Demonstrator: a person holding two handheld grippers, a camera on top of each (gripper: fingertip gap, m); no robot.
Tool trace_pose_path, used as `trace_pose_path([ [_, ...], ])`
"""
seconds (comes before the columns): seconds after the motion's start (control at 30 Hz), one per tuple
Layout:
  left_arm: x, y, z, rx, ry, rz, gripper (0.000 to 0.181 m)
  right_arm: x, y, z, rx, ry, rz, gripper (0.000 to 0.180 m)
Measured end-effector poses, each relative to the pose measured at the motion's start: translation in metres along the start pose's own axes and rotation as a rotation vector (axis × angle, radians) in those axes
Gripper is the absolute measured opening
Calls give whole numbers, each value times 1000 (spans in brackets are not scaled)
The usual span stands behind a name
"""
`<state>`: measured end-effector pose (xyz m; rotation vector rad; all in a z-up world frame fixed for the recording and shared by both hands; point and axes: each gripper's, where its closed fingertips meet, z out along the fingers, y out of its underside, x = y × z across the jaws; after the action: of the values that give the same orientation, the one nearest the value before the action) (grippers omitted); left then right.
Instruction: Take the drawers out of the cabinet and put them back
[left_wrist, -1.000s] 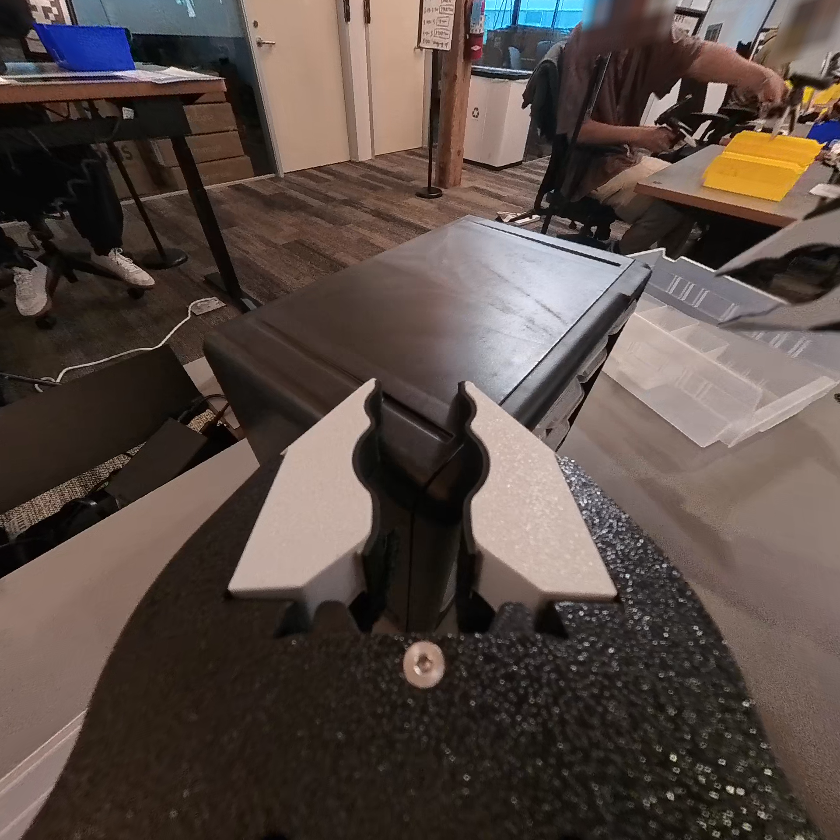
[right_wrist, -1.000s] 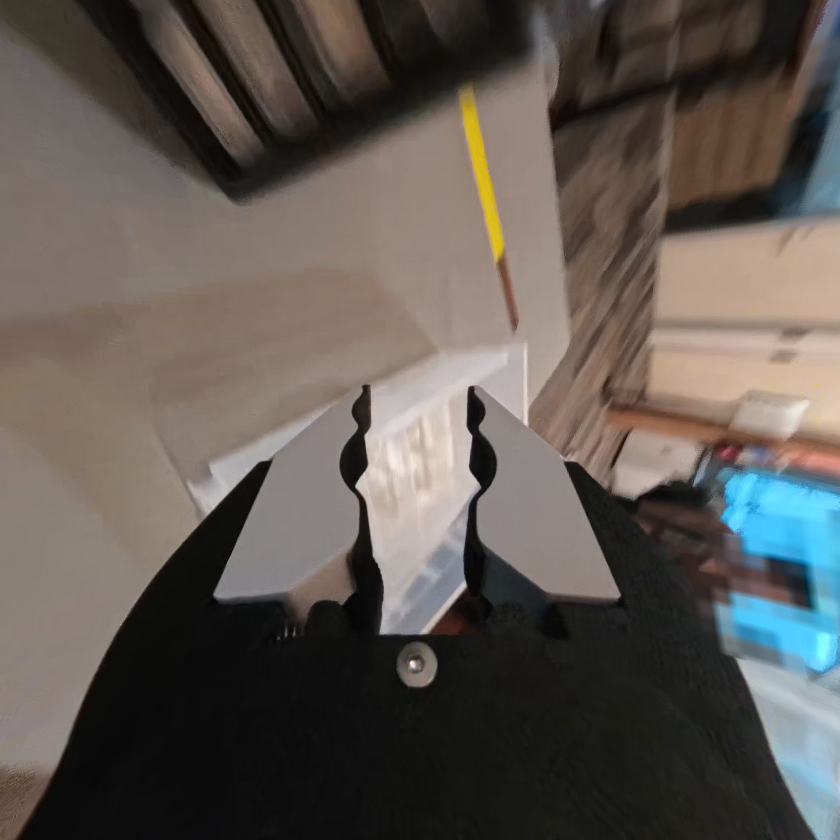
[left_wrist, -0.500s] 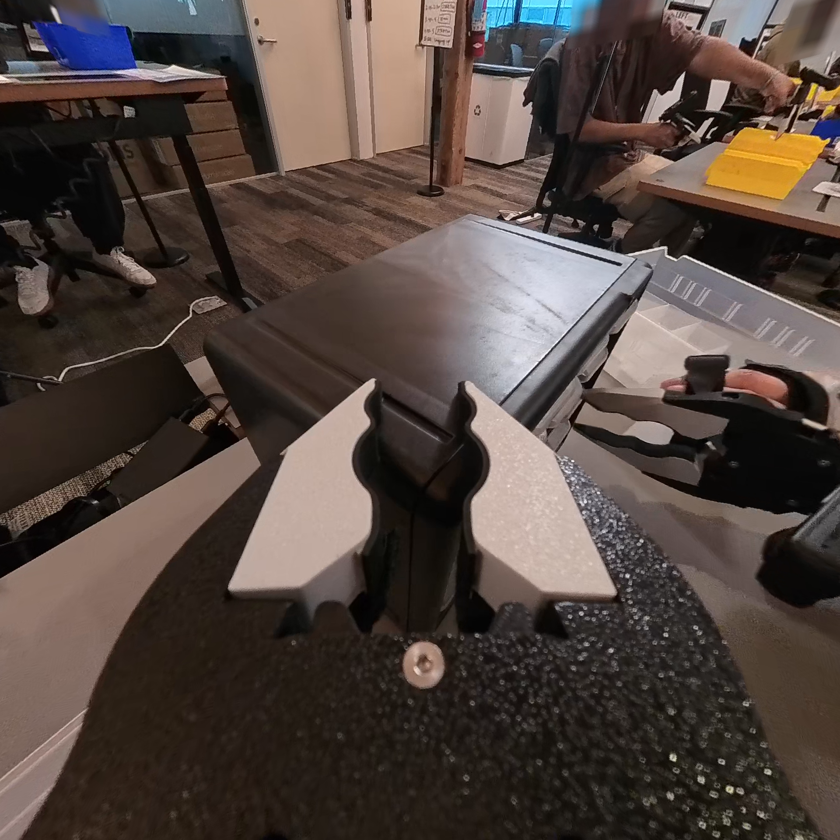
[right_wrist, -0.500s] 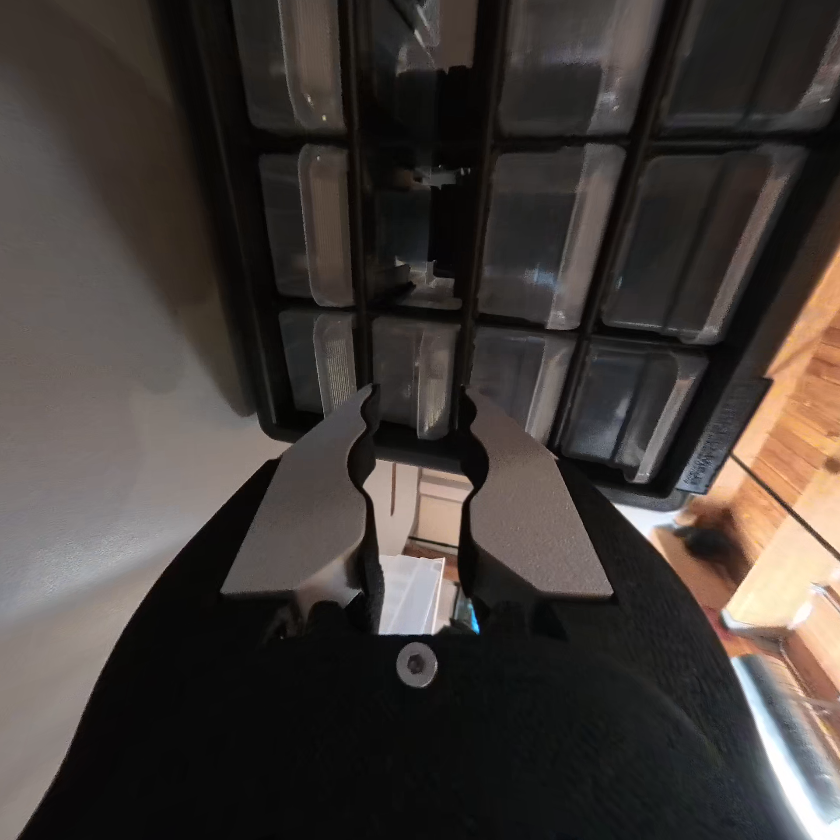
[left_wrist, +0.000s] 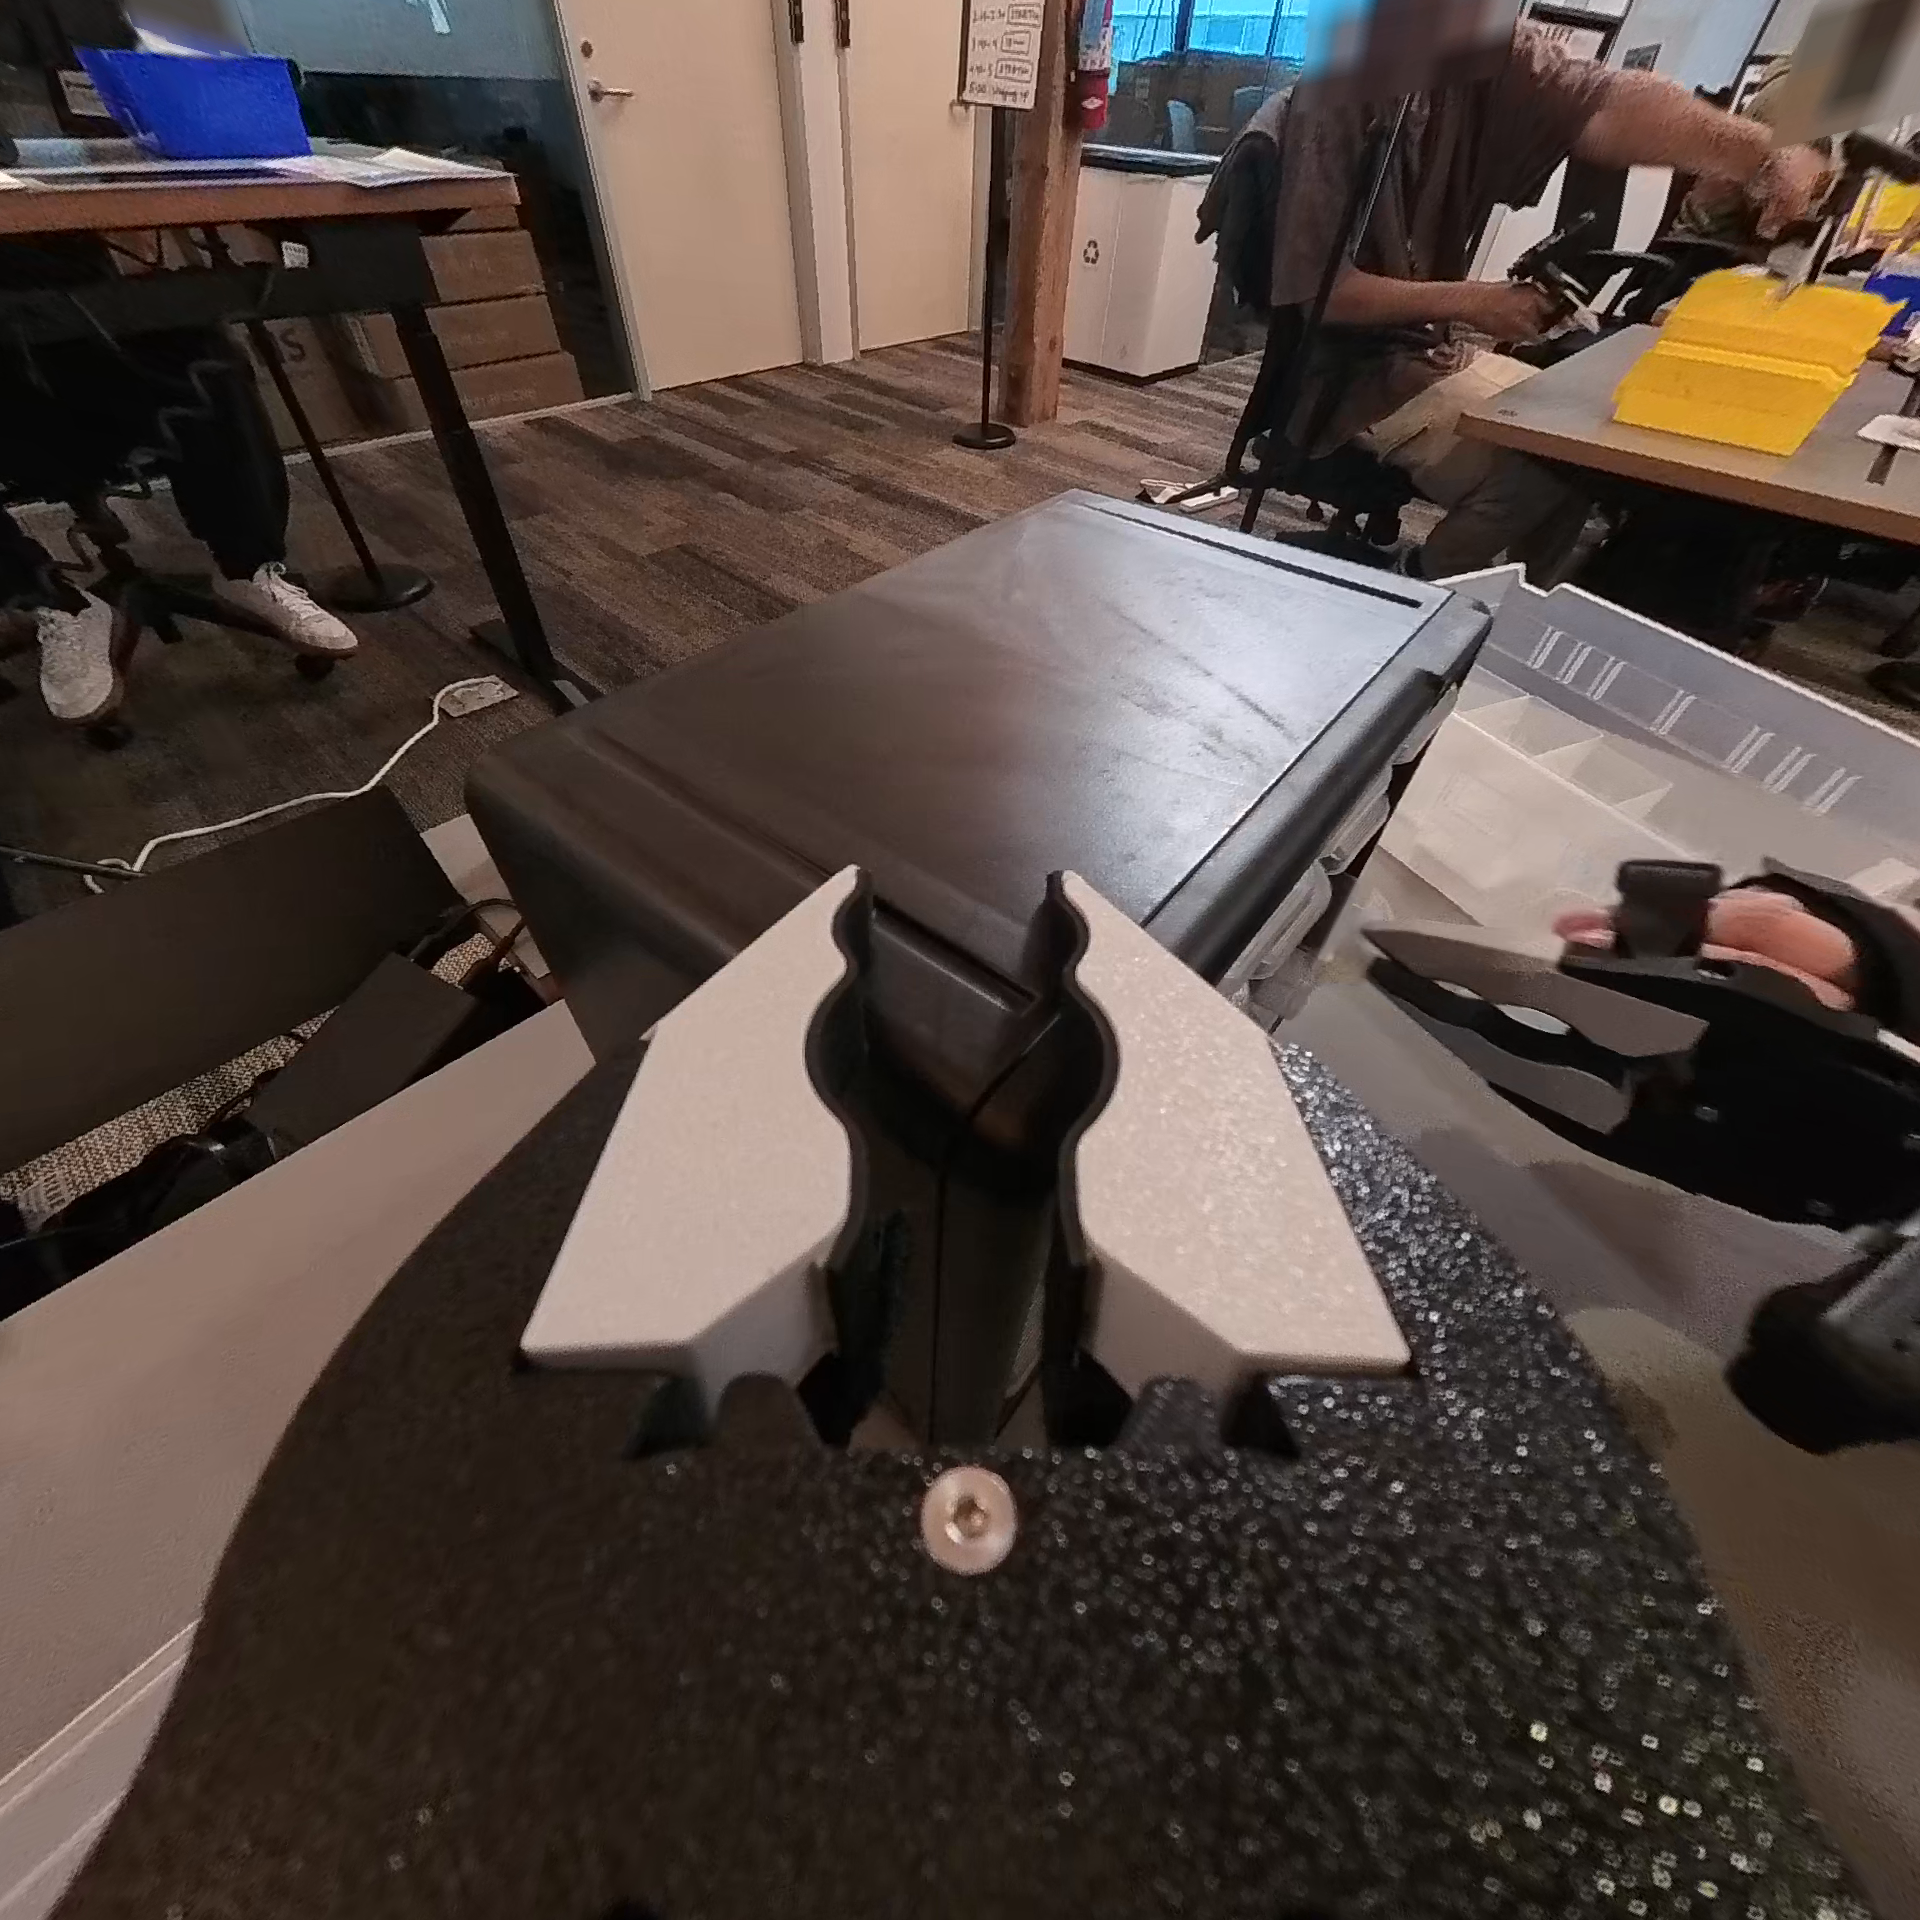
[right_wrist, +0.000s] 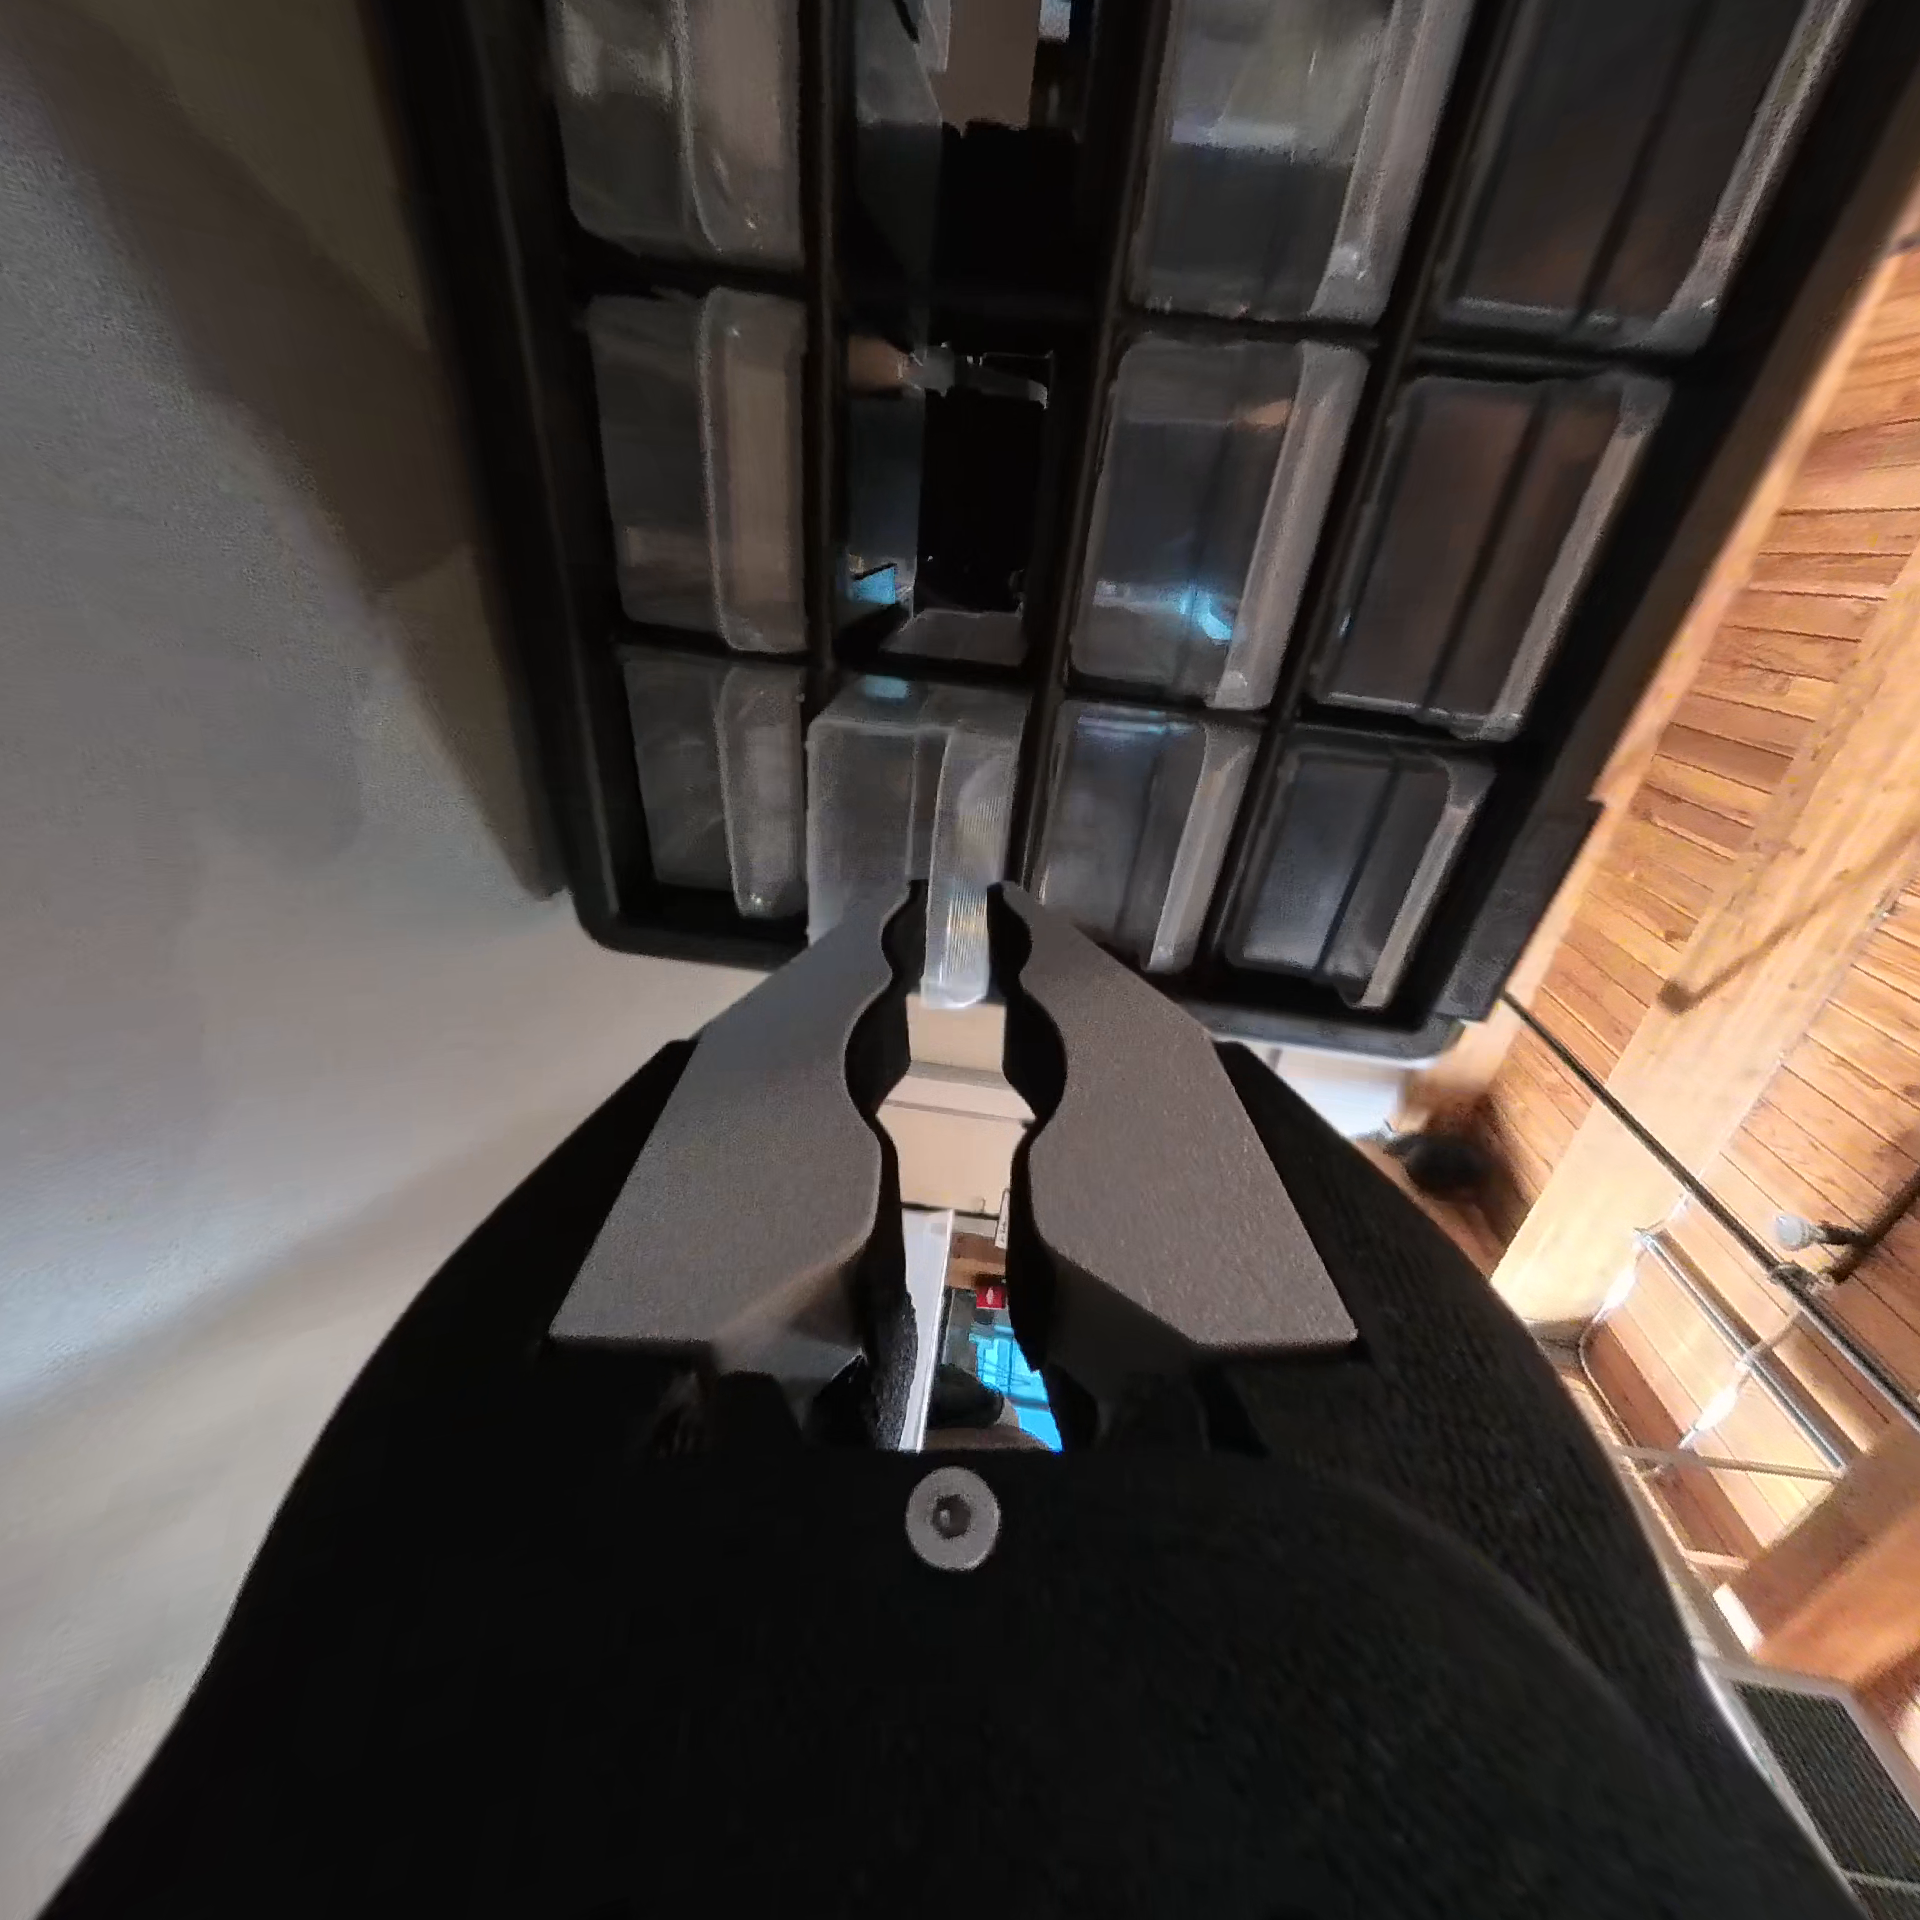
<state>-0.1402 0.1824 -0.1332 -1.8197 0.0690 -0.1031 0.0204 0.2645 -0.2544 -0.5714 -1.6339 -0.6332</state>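
Black small-parts cabinet (left_wrist: 997, 727) standing on a pale grey table (left_wrist: 187, 1455), its front of clear plastic drawers turned toward the right gripper (right_wrist: 954, 902); one clear drawer (right_wrist: 906, 800) in the row at the cabinet's edge drawn slightly proud of its neighbours, its pull tab between the right fingertips, jaws narrowed to a slim gap around it, contact not certain; an open slot (right_wrist: 961, 509) in the same column next to it; raised lettering on the cabinet's corner too blurred to read. Left gripper (left_wrist: 958, 896) braced against the cabinet's near top corner, jaws apart and straddling the edge. Beyond, a clear divided organiser tray (left_wrist: 1558, 790); yellow bins (left_wrist: 1756, 353) on a far desk; a seated person (left_wrist: 1455, 239) working there; a handwritten sign on a stand (left_wrist: 1000, 52).
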Motion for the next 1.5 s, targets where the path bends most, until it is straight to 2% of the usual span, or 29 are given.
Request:
trace_pose_path([
  [0.27, 0, 0, 0, 2, 2, -2, 31, -9, -8, -65, 46, -12, -25, 11],
  [0.3, 0, 0, 0, 2, 1, -2, 31, -10, -11, -71, 75, -16, -15, 18],
  [0.43, 0, 0, 0, 0, -1, -2, 31, -14, -12, -68, 112, -34, 67, 88],
  [0.5, 0, 0, 0, -1, -2, -2, 31, -18, -7, -56, 77, -40, 64, 98],
  [0.57, 0, 0, 0, -1, -3, -1, 31, -22, -5, -45, 56, -33, 36, 97],
  [0.63, 0, 0, 0, -1, -4, 0, 31, -22, -3, -37, 21, -8, -24, 76],
  [0.7, 0, 0, 0, -1, -3, -1, 31, -26, -2, -37, 2, -14, -86, 44],
  [0.9, 0, 0, 0, 2, 2, -3, 31, -32, -13, -63, 59, -52, -72, 43],
  [1.0, 0, 0, 0, 3, 2, -3, 31, -26, -4, -73, 20, -67, -48, 43],
  [1.33, 0, 0, 0, 3, 2, -4, 31, -7, -1, -82, 182, -311, 436, 42],
  [1.43, 0, 0, 0, 3, 3, -4, 31, -5, -1, -84, 179, -320, 362, 42],
  [1.5, -1, 0, 0, 4, 4, -6, 31, -7, 3, -85, 130, -287, 175, 42],
])
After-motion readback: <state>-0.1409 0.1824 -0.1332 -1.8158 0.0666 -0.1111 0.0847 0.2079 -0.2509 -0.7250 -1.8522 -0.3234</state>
